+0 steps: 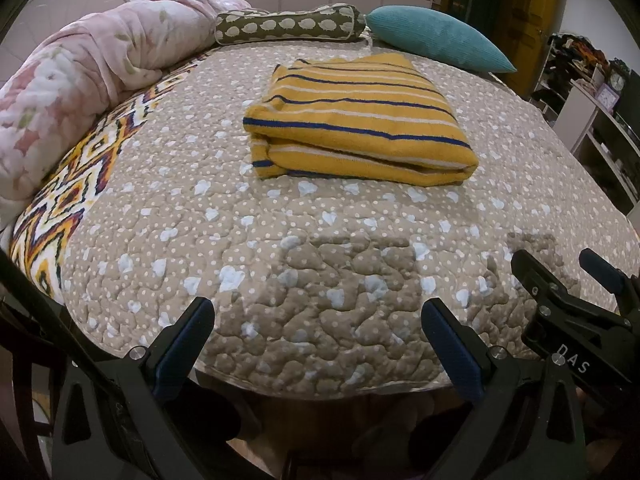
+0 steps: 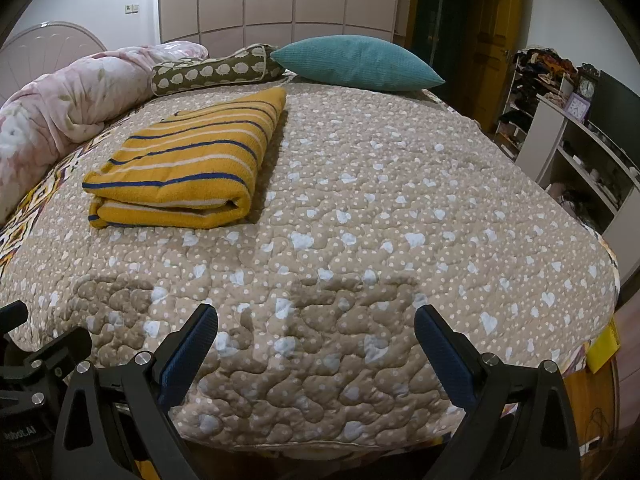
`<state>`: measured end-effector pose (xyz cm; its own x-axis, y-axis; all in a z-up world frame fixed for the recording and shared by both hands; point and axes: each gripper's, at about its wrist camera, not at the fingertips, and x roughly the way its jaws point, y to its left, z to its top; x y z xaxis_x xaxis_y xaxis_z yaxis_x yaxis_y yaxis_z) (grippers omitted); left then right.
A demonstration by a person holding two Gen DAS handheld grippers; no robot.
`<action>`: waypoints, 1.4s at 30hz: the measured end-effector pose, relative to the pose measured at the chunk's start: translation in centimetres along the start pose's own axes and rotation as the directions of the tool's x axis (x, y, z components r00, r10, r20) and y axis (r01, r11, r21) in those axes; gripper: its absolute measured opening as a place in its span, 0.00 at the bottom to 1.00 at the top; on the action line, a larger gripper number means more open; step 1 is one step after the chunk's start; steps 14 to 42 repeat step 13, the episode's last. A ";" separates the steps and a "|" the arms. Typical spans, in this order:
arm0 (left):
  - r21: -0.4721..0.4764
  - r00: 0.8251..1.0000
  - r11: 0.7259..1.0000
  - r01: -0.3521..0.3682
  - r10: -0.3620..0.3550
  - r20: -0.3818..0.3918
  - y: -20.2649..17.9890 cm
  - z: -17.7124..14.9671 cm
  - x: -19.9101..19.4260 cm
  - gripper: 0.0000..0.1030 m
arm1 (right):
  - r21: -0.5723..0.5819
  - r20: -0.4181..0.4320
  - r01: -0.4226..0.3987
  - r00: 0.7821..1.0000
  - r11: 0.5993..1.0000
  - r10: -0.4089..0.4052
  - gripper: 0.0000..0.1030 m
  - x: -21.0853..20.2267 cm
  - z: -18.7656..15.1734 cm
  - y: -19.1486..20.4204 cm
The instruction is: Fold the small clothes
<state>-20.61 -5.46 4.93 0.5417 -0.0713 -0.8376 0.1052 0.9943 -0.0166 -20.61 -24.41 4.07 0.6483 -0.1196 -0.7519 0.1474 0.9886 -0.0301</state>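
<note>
While both tongs hang over the near edge of the bed, the folded garment point(image 1: 356, 120) lies flat on the quilted bedspread point(image 1: 280, 280), well apart from either tool. It is a yellow knit piece with dark blue and white stripes, folded into a thick rectangular stack.

**Orientation of the garment**
- In the left wrist view, the long axis runs from the near right corner toward the far left, at a slant to the bed's near edge.
- The stripes run along the short direction of the stack, roughly parallel to its near fold.
- The rounded fold faces the tongs; layered edges show beneath it at the near left corner.
- In the right wrist view, the garment point(image 2: 188, 164) sits left of centre, its far end pointing toward the patterned bolster point(image 2: 212, 70).

**Tongs**
- Left tongs point(image 1: 316, 344): fingers spread wide apart, nothing between them, blue pads facing inward.
- Right tongs point(image 2: 316, 352): fingers likewise spread wide apart, holding nothing.
- The right tongs also show at the right margin of the left wrist view, just beside the left tool.

**Surroundings**
- A teal cushion point(image 1: 436, 38) rests at the far side of the bed, beside the bolster.
- A pink floral duvet point(image 1: 72, 88) is bunched along the left side.
- Open shelving point(image 2: 580, 152) stands to the right of the bed.
</note>
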 end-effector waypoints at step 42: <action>0.000 1.000 1.000 0.020 -0.020 -0.016 0.2 0.2 0.7 1.00 | -0.006 -0.002 -0.008 1.000 1.000 0.008 0.98 0.5 0.1 0.2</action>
